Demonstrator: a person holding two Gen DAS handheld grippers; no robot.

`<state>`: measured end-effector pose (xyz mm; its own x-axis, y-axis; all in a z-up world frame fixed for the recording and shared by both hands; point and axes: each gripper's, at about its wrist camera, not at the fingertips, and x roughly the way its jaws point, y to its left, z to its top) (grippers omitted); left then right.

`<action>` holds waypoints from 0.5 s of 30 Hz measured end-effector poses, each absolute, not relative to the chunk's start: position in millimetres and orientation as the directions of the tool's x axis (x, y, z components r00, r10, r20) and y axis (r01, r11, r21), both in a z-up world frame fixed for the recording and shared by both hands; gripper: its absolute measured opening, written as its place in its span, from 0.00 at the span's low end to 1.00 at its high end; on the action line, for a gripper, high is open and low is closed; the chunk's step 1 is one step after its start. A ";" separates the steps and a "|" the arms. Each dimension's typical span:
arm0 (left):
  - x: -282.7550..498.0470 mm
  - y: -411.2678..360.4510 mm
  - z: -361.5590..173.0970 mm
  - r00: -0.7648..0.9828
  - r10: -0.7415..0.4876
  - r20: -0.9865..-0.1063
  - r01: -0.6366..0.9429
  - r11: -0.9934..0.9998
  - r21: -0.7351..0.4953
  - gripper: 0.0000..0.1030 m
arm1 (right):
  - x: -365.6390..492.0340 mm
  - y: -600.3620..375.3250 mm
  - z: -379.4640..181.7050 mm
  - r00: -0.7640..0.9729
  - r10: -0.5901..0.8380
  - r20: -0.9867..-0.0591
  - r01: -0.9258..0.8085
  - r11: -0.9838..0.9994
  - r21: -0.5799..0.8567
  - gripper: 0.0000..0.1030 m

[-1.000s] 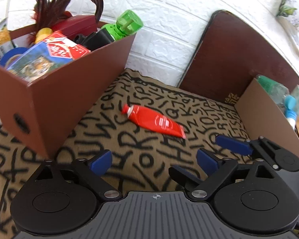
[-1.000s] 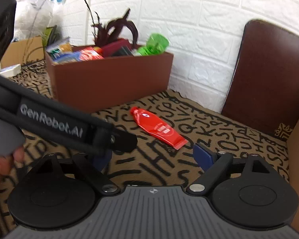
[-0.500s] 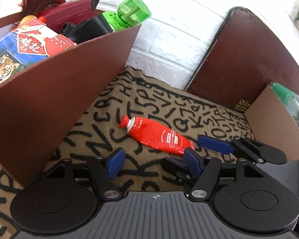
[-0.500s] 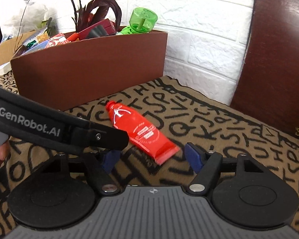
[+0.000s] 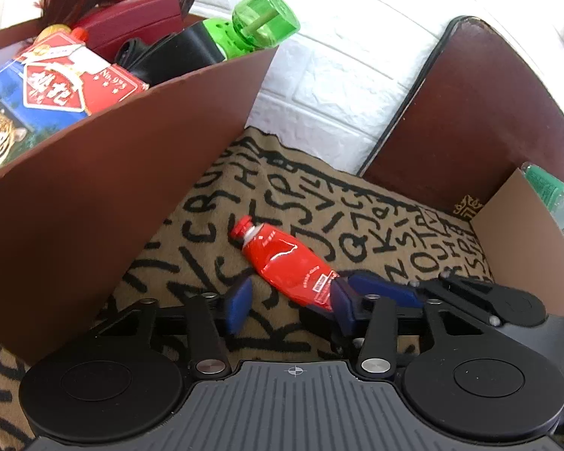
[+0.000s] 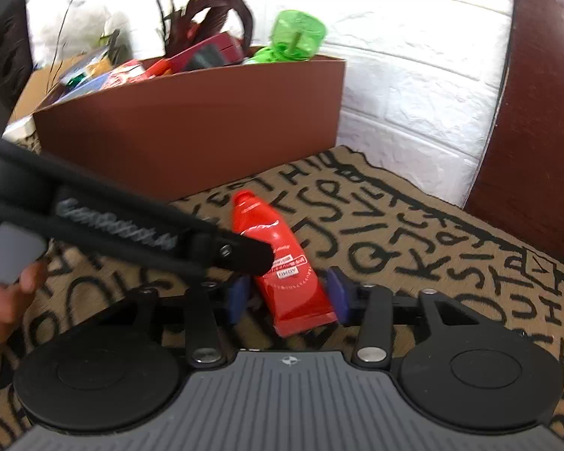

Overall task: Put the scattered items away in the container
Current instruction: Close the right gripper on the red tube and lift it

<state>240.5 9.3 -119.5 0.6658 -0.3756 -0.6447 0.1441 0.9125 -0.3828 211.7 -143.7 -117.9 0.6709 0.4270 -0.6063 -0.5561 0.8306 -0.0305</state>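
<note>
A red tube (image 5: pixel 287 263) with a red cap lies on the letter-patterned cloth (image 5: pixel 394 233), next to the brown box (image 5: pixel 105 195) that holds several items. My left gripper (image 5: pixel 287 306) is open, its jaws on either side of the tube's flat end. My right gripper (image 6: pixel 287 298) is also open, with the tube's flat end (image 6: pixel 300 300) between its blue pads. The left gripper's body (image 6: pixel 131 225) crosses the right wrist view and hides part of the tube.
The box holds a green bottle (image 5: pixel 259 26), a red-and-blue carton (image 5: pixel 56 86), a dark red case and feathers. A dark brown board (image 5: pixel 481 120) leans on the white brick wall. A cardboard box (image 5: pixel 526 240) with bottles stands at the right.
Both grippers have moved forward and down to the red tube. The tube's flat end now sits between the jaws of each. The tube looks turned a little on the cloth.
</note>
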 end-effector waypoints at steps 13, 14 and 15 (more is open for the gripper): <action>178.3 18.8 -122.3 0.622 -0.430 -0.654 0.120 0.878 -0.463 0.46 | 116.3 -133.8 -120.0 0.705 0.387 -0.594 -0.475 0.880 0.009 0.38; 171.1 20.6 -122.6 0.620 -0.434 -0.654 0.120 0.875 -0.468 0.46 | 107.4 -134.3 -119.6 0.701 0.390 -0.597 -0.476 0.880 0.017 0.38; 163.3 22.5 -122.7 0.616 -0.439 -0.654 0.124 0.874 -0.471 0.47 | 97.9 -134.3 -119.4 0.698 0.393 -0.599 -0.478 0.878 0.019 0.38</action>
<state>163.3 22.5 -122.7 0.6162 -0.4395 -0.6536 0.1240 0.8736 -0.4705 97.9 -134.3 -119.4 0.6978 0.3928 -0.5990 -0.4778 0.8782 0.0192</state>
